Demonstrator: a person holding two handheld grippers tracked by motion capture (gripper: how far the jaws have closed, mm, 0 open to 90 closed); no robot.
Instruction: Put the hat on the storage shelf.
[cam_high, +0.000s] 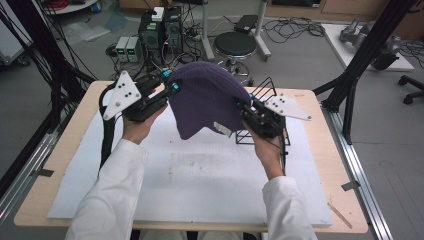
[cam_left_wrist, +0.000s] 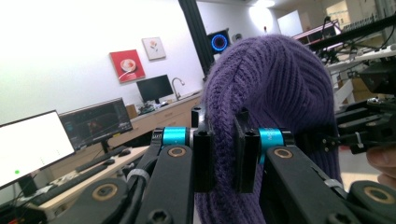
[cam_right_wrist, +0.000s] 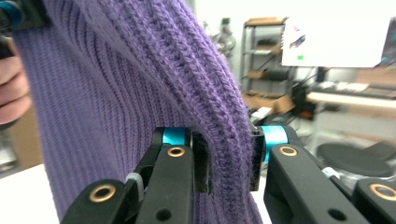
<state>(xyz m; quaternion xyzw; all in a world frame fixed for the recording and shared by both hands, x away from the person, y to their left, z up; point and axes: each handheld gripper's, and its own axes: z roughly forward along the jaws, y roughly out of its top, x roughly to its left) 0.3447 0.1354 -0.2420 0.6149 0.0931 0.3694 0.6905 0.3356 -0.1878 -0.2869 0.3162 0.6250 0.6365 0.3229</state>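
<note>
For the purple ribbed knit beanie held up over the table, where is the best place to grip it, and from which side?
Grip the purple ribbed knit beanie at its thick folded edge, one gripper from each side, as the left gripper and right gripper do now: limp knit hangs open and spread only when pinched at two opposite edges.

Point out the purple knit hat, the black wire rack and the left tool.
purple knit hat (cam_high: 207, 97), high view, middle of the knitted crown.
black wire rack (cam_high: 264, 90), high view, upper wire loop behind the hat.
left tool (cam_left_wrist: 224, 156), left gripper view, between the tips pinching the hat's edge.
</note>
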